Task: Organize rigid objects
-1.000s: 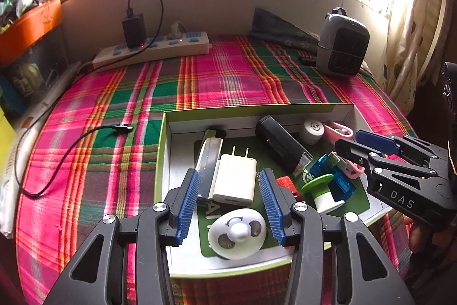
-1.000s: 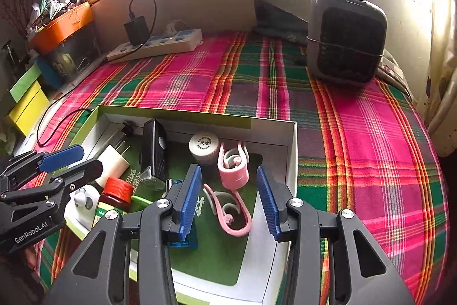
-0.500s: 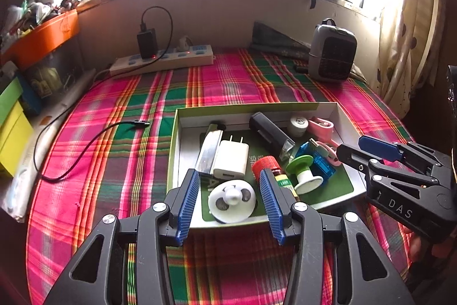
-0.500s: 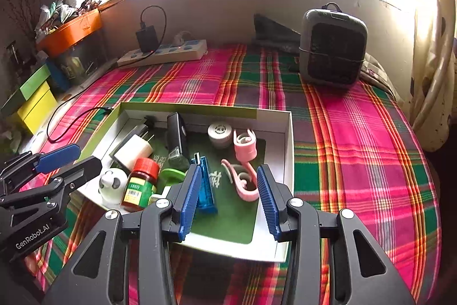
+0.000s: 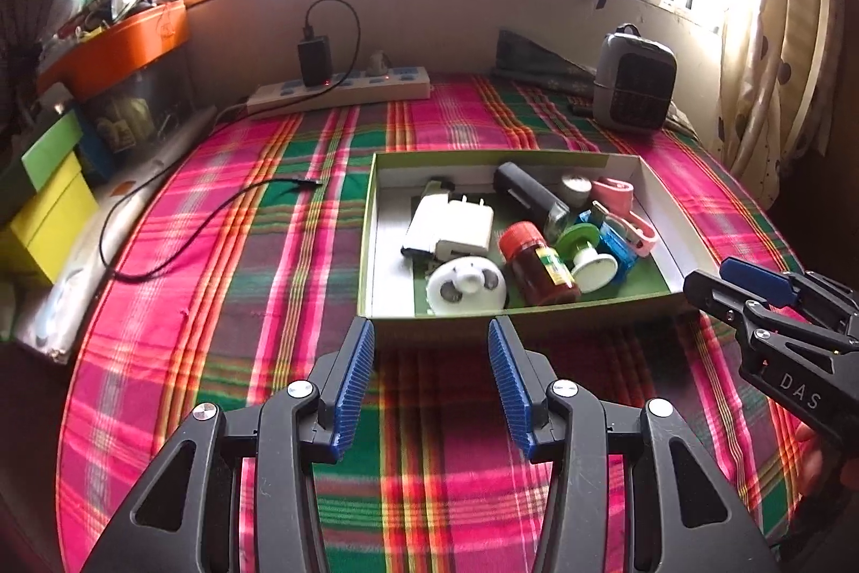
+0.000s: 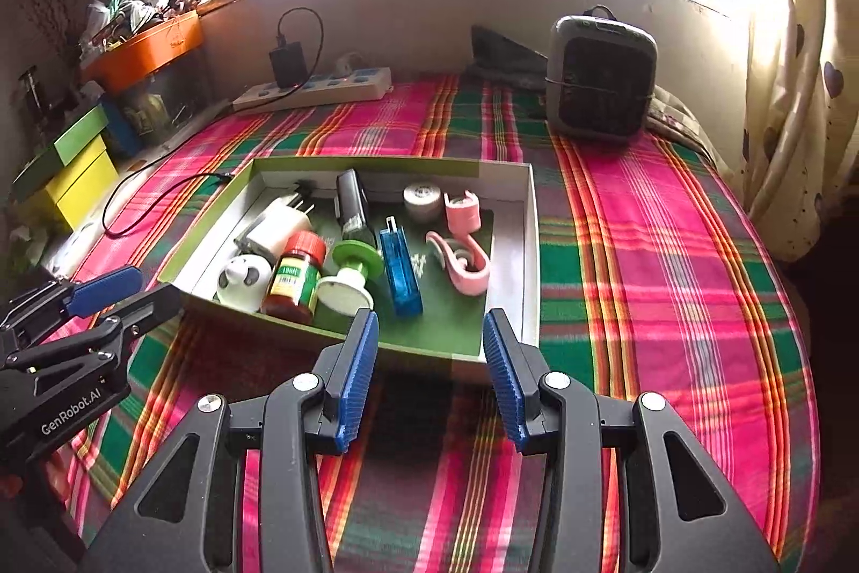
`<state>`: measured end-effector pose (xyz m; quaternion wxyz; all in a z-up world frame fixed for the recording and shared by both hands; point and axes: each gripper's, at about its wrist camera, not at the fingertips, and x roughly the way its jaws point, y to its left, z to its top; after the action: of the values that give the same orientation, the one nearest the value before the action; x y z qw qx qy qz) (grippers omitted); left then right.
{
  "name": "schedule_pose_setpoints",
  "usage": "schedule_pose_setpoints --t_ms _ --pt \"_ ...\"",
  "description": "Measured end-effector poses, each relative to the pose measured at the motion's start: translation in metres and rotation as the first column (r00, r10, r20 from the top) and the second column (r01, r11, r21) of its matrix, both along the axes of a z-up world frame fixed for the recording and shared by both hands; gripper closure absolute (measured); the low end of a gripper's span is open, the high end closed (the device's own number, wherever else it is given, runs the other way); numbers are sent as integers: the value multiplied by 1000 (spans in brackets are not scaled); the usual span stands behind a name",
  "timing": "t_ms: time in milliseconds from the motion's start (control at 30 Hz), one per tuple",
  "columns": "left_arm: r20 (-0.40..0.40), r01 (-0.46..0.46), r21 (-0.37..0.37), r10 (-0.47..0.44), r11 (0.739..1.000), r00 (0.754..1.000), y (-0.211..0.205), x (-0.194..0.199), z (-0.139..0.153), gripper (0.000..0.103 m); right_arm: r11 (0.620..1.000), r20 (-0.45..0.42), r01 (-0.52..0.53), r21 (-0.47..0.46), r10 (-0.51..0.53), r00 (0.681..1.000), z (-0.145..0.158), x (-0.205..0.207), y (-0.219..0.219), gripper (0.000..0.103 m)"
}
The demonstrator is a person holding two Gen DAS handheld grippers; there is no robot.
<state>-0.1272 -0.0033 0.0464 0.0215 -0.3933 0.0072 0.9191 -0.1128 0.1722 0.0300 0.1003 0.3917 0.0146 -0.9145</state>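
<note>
The box [image 5: 370, 218] of small objects is seen at frame centre, just above the released, empty left gripper [image 5: 432, 334] and right gripper [image 6: 429, 323].

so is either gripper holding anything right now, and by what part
Nothing is held. The left gripper and right gripper both stand open and empty, short of the box.

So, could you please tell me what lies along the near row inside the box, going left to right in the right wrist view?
White round gadget → red-capped bottle → green-and-white spool → blue clear case → pink clip.
</note>
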Motion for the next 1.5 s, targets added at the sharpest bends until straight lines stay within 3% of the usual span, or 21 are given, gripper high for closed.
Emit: schedule_pose_setpoints --t_ms 400,667,767,833,1500 --pt "81 -16 -11 17 1000 997 3 26 -27 59 1000 79 13 5 -13 997 -27 27 5 61" --pt "101 -18 -11 19 1000 995 7 30 -36 59 1000 87 17 8 -17 996 -33 34 4 60" --pt "97 -30 -20 32 999 995 8 31 -38 59 1000 93 15 4 -15 996 -35 34 3 57" --pt "100 -32 -10 33 999 994 7 30 -40 59 1000 96 18 5 -18 995 -37 33 3 47" --pt "83 -69 -37 72 997 994 14 28 -45 55 997 91 29 78 -36 995 -43 33 -4 45"
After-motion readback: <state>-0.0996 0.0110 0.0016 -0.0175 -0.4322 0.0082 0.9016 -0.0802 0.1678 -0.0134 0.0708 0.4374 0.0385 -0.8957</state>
